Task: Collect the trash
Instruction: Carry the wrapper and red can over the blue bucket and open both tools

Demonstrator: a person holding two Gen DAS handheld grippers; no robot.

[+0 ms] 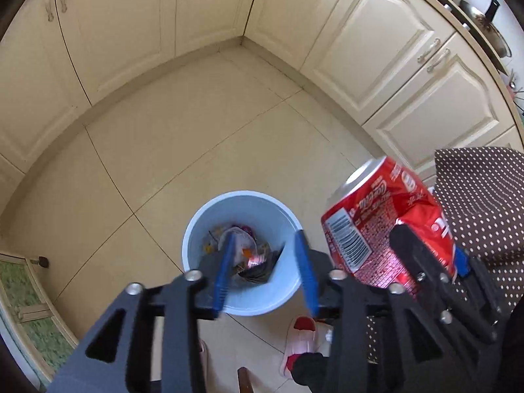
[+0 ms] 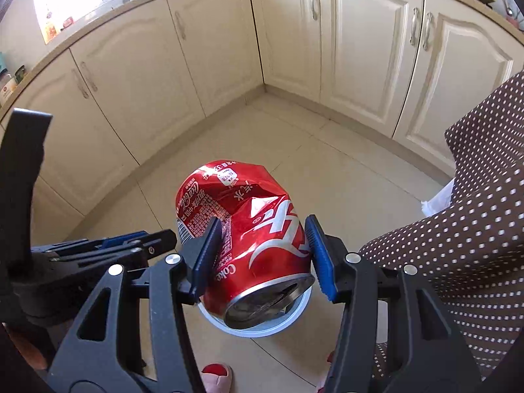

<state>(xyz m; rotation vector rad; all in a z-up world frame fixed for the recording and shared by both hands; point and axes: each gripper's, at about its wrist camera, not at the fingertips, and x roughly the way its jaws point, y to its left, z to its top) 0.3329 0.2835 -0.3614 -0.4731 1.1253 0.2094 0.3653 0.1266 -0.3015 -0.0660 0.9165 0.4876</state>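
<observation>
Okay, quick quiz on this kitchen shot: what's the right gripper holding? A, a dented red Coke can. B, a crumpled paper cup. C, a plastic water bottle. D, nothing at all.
A: the right gripper has its blue-padded fingers pressed against both sides of a dented red Coke can, held above the light blue trash bin on the floor.

bin (image 1: 196, 229) mouth: open above | right: dotted cloth (image 1: 484, 196) close | floor (image 1: 196, 150) beyond: bare

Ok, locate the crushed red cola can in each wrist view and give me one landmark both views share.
Left wrist: crushed red cola can at right of centre, clamped in the right gripper.
Right wrist: can at centre, between the gripper's blue pads.
Shared landmark: pale blue trash bin on the floor.
</observation>
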